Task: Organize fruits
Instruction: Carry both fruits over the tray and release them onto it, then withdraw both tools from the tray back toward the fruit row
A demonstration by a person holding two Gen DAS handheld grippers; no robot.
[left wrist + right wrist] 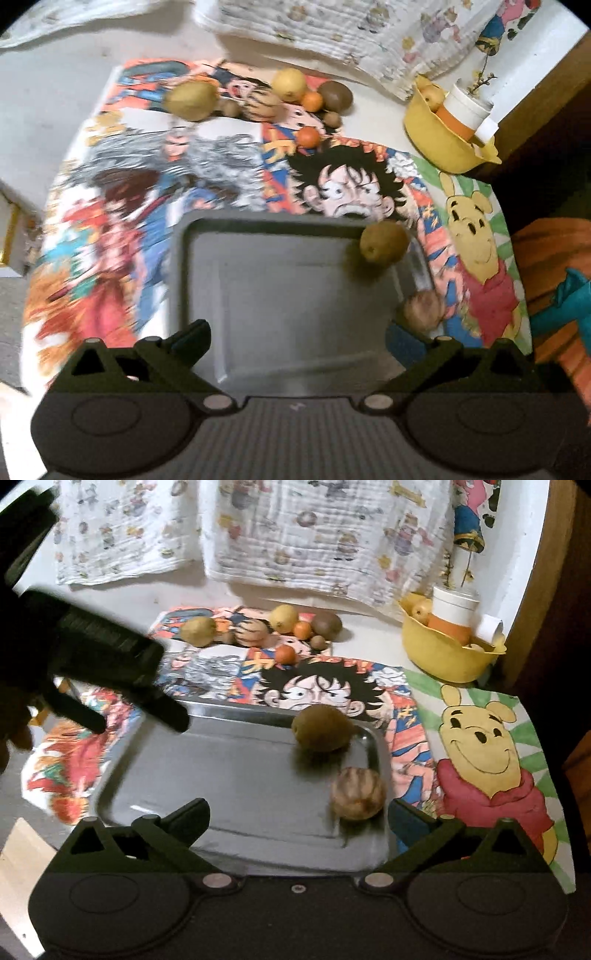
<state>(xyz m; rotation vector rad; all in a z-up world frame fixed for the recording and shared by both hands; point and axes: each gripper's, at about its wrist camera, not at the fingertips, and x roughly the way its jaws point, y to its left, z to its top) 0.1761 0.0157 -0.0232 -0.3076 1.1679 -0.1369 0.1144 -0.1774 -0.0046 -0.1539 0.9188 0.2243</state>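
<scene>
A grey metal tray [207, 280] [229, 775] lies on a cartoon-print mat. A green-brown pear [384, 242] [321, 728] rests in its far right corner. A tan striped round fruit [423, 312] [356, 794] sits at its right edge. More fruit is clustered at the mat's far end: a pear [190, 99] [198, 630], a yellow fruit [289, 84] [283, 618], a kiwi [335, 96] [327, 624] and oranges [308, 137] [285, 654]. My left gripper [297, 334] is open and empty over the tray; it also shows in the right wrist view [140, 720]. My right gripper [299, 816] is open and empty, the striped fruit just ahead.
A yellow bowl [439, 147] [443, 653] at the far right holds fruit and a white-and-orange cup [463, 110] [452, 614]. Printed cloths [314, 535] hang on the back wall. A wooden edge [532, 590] borders the right side.
</scene>
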